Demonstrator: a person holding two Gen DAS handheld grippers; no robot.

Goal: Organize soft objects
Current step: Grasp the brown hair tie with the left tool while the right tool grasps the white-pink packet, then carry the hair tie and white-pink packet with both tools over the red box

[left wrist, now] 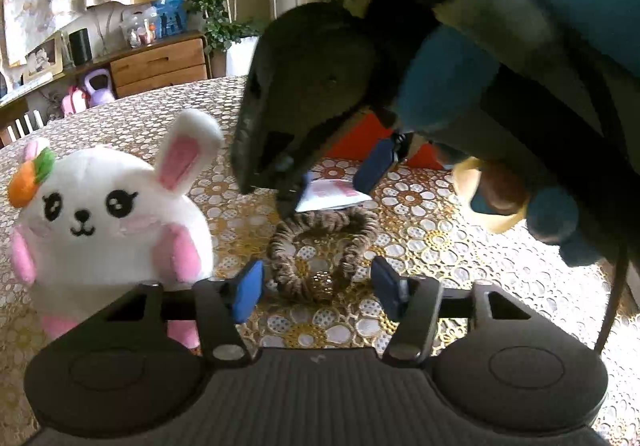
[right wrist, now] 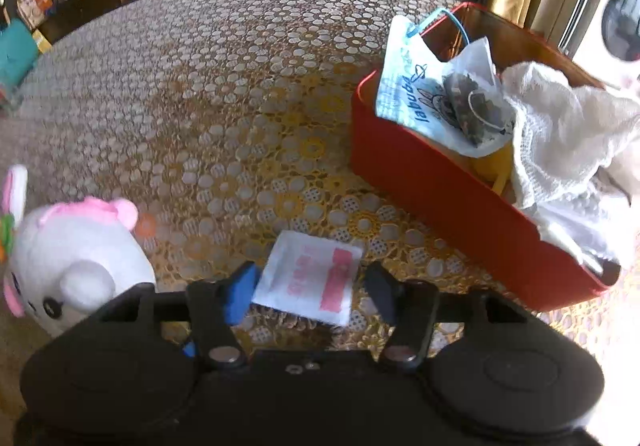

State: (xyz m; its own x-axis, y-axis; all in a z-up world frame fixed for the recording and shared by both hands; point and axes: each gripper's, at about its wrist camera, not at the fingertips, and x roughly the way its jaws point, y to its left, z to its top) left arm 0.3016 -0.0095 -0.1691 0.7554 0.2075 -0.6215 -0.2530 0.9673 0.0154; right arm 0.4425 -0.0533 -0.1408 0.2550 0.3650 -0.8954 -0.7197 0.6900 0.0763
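Brown scrunchie (left wrist: 320, 254) lies on tabletop (left wrist: 460, 246) between left hand-held gripper (left wrist: 318, 282) pads, not clamped. White packet (right wrist: 310, 280), pink print unreadable, sits between right hand-held gripper (right wrist: 314, 292) pads, ungripped. Red box (right wrist: 460, 206) right holds bag (right wrist: 416, 94) reading "lapupel". Bunny plush (left wrist: 104, 214) left.

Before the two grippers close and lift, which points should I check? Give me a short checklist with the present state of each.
1. Brown ribbed fabric hair scrunchie lies between the left gripper jaws: ok.
2. Left jaws pressing the scrunchie: not ok, a gap shows on both sides.
3. Flat white packet with pink print lies between the right gripper jaws: ok.
4. Right jaws gripping the packet: cannot tell.
5. Red rectangular box has free room: cannot tell, a white cloth and a printed plastic bag already fill much.
6. White plush rabbit clear of the left jaws: ok.
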